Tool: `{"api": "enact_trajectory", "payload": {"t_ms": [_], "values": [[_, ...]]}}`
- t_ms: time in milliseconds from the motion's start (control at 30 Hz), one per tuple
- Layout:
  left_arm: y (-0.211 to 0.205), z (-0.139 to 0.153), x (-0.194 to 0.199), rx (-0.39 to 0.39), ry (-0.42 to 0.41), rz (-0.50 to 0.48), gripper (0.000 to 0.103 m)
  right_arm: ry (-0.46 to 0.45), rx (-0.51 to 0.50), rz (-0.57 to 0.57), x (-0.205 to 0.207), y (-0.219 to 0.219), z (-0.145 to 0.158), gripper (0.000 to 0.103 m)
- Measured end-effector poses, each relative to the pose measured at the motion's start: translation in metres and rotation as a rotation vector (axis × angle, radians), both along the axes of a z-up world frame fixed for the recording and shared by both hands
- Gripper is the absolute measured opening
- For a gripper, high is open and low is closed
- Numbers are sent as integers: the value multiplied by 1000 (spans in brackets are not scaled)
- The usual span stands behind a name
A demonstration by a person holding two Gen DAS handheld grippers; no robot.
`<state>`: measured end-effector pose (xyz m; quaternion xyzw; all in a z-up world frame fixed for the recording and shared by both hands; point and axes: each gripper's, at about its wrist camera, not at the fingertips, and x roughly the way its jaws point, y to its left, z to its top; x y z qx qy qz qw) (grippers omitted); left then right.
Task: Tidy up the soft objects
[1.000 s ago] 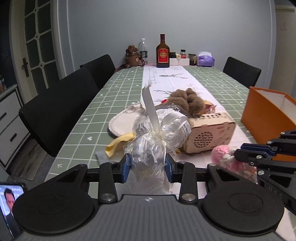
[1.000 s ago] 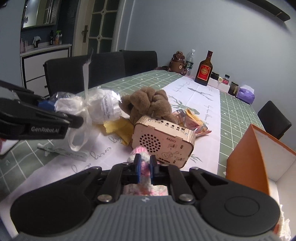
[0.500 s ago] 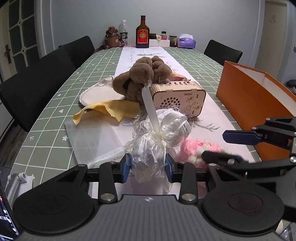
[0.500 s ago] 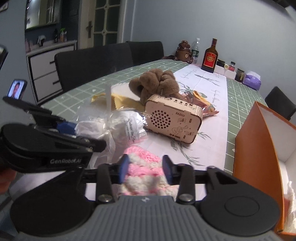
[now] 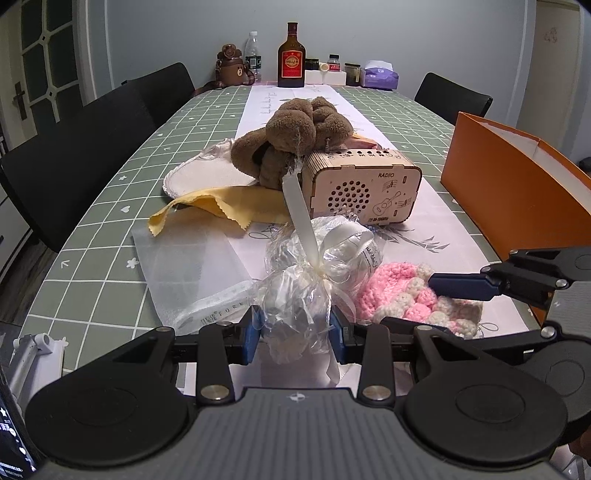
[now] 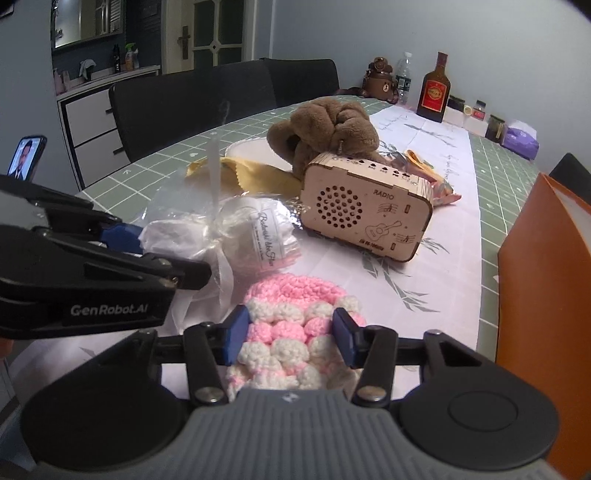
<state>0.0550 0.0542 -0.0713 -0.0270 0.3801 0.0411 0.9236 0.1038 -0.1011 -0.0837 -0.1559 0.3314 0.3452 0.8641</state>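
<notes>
On the checked table [image 5: 110, 206] your left gripper [image 5: 295, 334] pinches the cellophane bundle [image 5: 317, 266] clear, while your right gripper [image 6: 290, 338], spread wide, straddles the pink knit [image 6: 291, 325] to grasp it.

Grey wall [image 5: 406, 33], black chairs [image 5: 74, 158], glazed door [image 5: 44, 55].

The wrapped bundle [image 5: 314, 273] sat between my left fingers [image 5: 252, 334], the knitted piece [image 5: 406, 295] just right of it. Behind both stood the radio box [image 5: 360, 186], with the plush toy [image 5: 295, 136] behind that.
</notes>
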Motion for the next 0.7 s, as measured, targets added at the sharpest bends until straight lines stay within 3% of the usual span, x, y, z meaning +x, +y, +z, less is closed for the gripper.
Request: {"api": "enact_trajectory", "payload": {"t_ms": [133, 267, 333, 367, 700], "values": [[0, 0, 0, 1, -1, 1, 43, 26, 36, 5, 3, -6, -1, 43], [-1, 2, -2, 5, -5, 5, 43, 22, 51, -7, 2, -10, 2, 29], [-2, 4, -4, 7, -10, 5, 43, 6, 57, -11, -1, -11, 6, 16], [-3, 5, -5, 9, -13, 5, 43, 7, 71, -7, -2, -13, 9, 0], [-10, 18, -12, 21, -38, -1, 43, -33, 94, -39, -1, -30, 36, 0]]}}
